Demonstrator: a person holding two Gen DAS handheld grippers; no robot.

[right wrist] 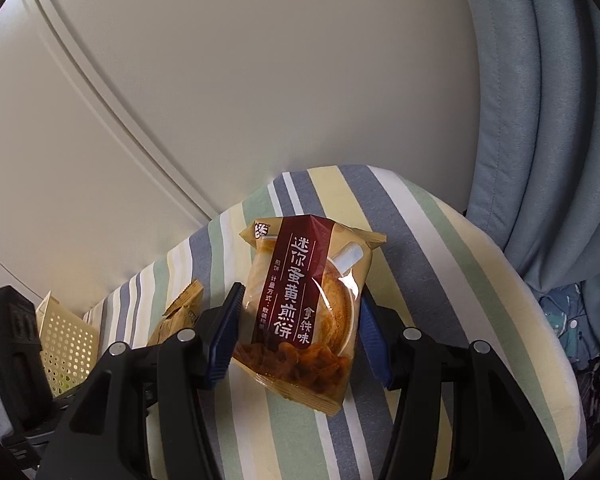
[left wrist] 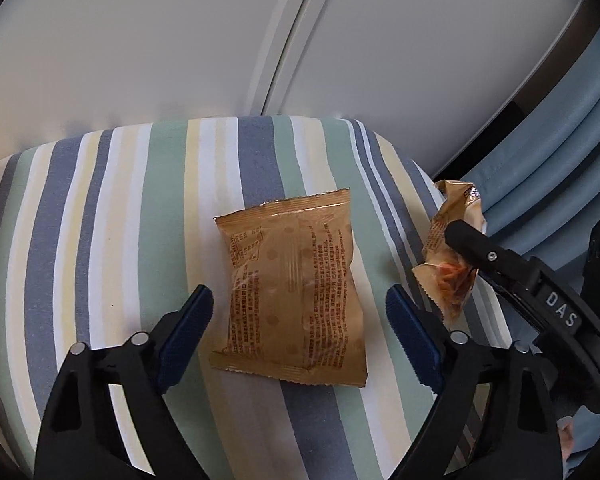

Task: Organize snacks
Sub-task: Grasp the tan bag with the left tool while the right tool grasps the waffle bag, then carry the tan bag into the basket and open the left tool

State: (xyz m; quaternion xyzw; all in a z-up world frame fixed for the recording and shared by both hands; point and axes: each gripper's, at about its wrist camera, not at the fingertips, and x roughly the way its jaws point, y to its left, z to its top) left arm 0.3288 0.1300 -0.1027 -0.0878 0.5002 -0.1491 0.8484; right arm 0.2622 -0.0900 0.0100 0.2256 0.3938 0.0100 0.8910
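Note:
A tan snack packet (left wrist: pixel 292 292) lies printed-back up on the striped cloth (left wrist: pixel 100 220). My left gripper (left wrist: pixel 300 300) hovers over it, open, one blue pad on each side and neither touching it. My right gripper (right wrist: pixel 300 300) is shut on a second snack packet (right wrist: pixel 304 312), tan with a dark red label, held tilted above the cloth. In the left wrist view this held packet (left wrist: pixel 452 256) hangs at the right beside the table edge, with one black finger (left wrist: pixel 472 244) across it. In the right wrist view a corner of the lying packet (right wrist: pixel 180 312) shows at left.
A cream perforated basket (right wrist: pixel 66 344) stands at the far left on the striped cloth (right wrist: pixel 440 260). A white panelled wall (left wrist: pixel 180 40) rises behind the table. A blue curtain (right wrist: pixel 540 120) hangs close on the right.

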